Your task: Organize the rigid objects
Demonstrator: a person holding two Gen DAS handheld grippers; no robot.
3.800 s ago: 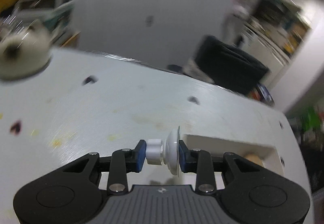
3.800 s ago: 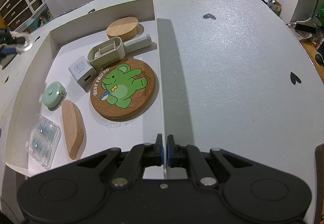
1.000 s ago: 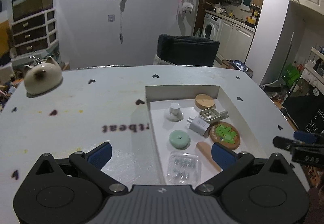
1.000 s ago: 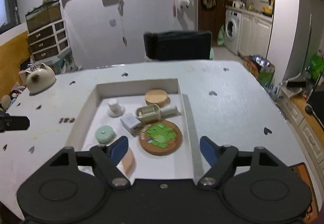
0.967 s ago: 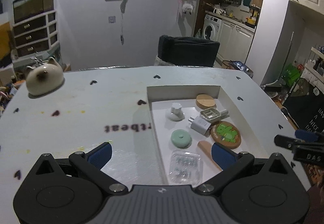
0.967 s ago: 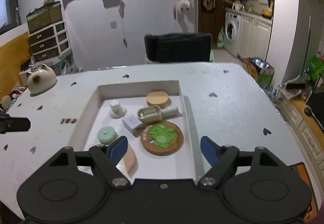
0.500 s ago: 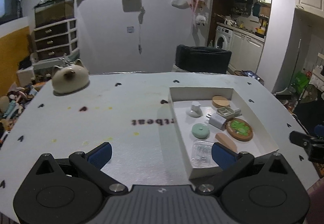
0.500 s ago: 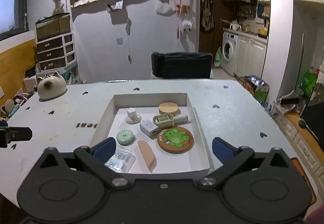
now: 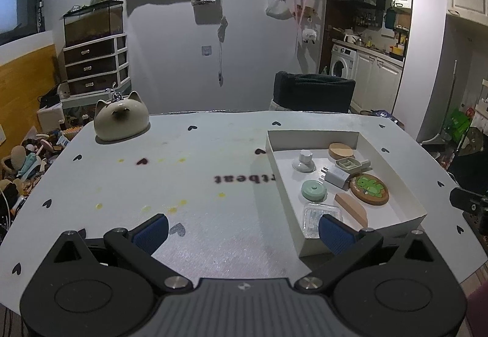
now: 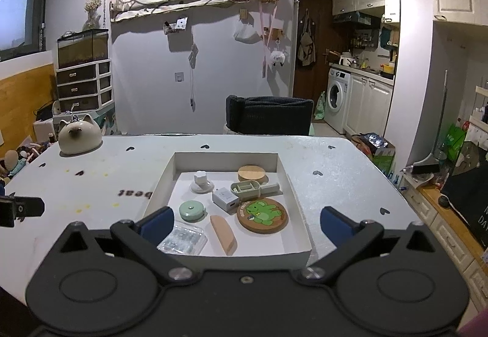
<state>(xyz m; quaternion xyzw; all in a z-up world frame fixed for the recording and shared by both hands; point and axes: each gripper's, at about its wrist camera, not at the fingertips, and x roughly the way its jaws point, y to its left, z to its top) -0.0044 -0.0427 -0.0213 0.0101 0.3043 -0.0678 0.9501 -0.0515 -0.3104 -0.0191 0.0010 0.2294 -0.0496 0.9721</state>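
Both claws are empty and spread wide now. 3.8 s back the left gripper point(image 9: 241, 228) was pinching the white knob thing and the right gripper point(image 10: 246, 222) was pressed together low beside the tray's wall; since then both have pulled back and away, so the whole table shows in each view.

Near to far from the right claw: the white tray point(image 10: 235, 254) sits just ahead, its front wall right under the pads. Closest inside, by the left pad, is the clear blister pack point(image 10: 183, 239), w/ the cork wedge point(image 10: 224, 233) beside it. Next row back: the mint round case point(image 10: 192, 211), the white charger plug point(image 10: 225, 199) and the frog coaster point(image 10: 262, 215). Behind those, the white knob point(image 10: 201, 183), the beige box w/ handle point(image 10: 253, 187), and the plain cork disc point(image 10: 251, 173) near the far wall. Far left of the claw, well apart from the tray, sits the cat-shaped pot point(image 10: 79, 137) at the table's back corner.

From the left claw the tray point(image 9: 276, 172) lies ahead and to the right, and the knob point(image 9: 303, 161) stands upright inside it, apart from its neighbours.

My read: the knob's drop-off is done. Bare table point(image 9: 183, 184) otherwise, apart from printed hearts and stains, so nothing loose seems left to collect; the cat pot prob. isn't part of it. Looks like the job's finished or v. near it, and the retreat fits that.
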